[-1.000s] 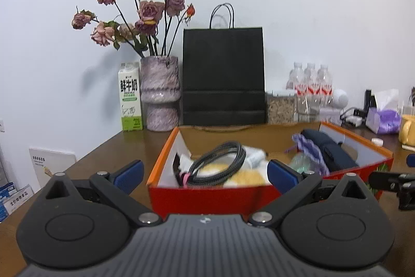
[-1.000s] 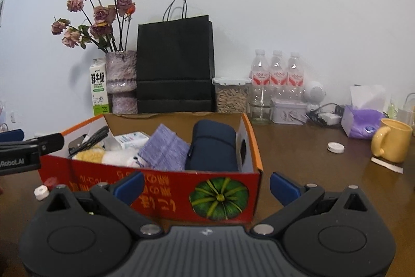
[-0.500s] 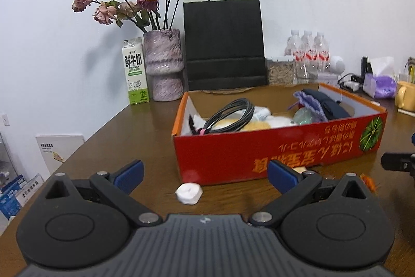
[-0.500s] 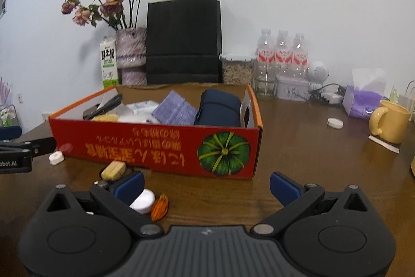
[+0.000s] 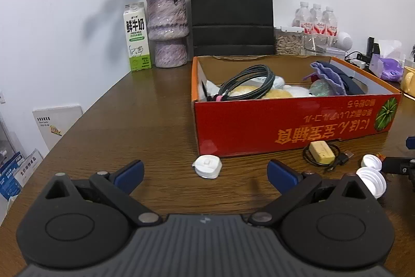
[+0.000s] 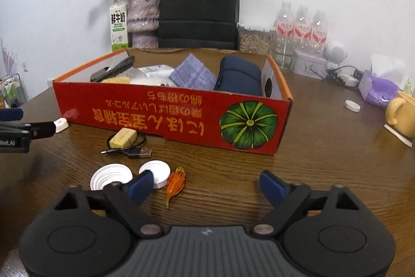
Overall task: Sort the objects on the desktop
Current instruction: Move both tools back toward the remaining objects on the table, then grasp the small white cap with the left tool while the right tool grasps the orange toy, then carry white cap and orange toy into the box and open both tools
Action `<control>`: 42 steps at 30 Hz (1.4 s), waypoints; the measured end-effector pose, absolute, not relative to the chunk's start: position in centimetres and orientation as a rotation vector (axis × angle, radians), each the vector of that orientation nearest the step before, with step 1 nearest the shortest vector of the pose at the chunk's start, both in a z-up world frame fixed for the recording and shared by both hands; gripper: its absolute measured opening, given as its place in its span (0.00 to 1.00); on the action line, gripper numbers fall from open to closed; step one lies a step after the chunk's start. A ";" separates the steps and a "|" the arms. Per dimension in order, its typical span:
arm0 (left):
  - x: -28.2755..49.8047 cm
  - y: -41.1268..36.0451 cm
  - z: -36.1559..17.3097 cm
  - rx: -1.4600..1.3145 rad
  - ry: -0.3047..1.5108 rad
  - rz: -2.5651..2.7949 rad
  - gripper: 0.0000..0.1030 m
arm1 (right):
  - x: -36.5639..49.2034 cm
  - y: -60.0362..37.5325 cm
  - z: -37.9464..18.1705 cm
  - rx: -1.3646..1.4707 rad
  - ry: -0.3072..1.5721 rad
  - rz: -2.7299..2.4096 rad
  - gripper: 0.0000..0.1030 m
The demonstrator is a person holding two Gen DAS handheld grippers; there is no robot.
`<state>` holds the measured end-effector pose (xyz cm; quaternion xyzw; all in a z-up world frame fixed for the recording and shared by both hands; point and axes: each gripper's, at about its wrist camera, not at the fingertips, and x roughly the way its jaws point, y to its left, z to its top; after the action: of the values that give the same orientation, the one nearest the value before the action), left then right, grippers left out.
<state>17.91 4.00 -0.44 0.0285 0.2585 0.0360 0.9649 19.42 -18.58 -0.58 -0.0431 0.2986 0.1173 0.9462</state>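
Petal (image 6: 175, 182) at the right gripper's (image 6: 205, 186) eleven o'clock, inside closing, empty jaws; left gripper (image 5: 205, 170) open over a white cap (image 5: 207, 166), for boxing.

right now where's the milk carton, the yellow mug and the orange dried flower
milk carton (image 5: 137, 36), left wrist view, on its printed front face
yellow mug (image 6: 402, 114), right wrist view, on its side by the handle
dried flower (image 6: 175, 182), right wrist view, on the middle of its orange petals
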 end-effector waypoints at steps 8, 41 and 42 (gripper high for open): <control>19.0 4.8 -0.5 0.036 0.548 0.059 1.00 | 20.1 -19.2 -0.9 -0.045 0.651 0.251 0.58; 20.7 5.8 -0.2 -0.057 0.570 0.043 0.26 | 21.2 -18.5 -0.6 -0.045 0.615 0.320 0.13; 20.3 5.7 0.1 -0.058 0.557 0.040 0.26 | 21.1 -18.5 -0.5 -0.043 0.610 0.320 0.13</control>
<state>20.25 5.74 0.05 -0.0286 0.2748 0.0198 0.9609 21.05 -18.49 -0.51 -0.0212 0.2992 0.1568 0.9410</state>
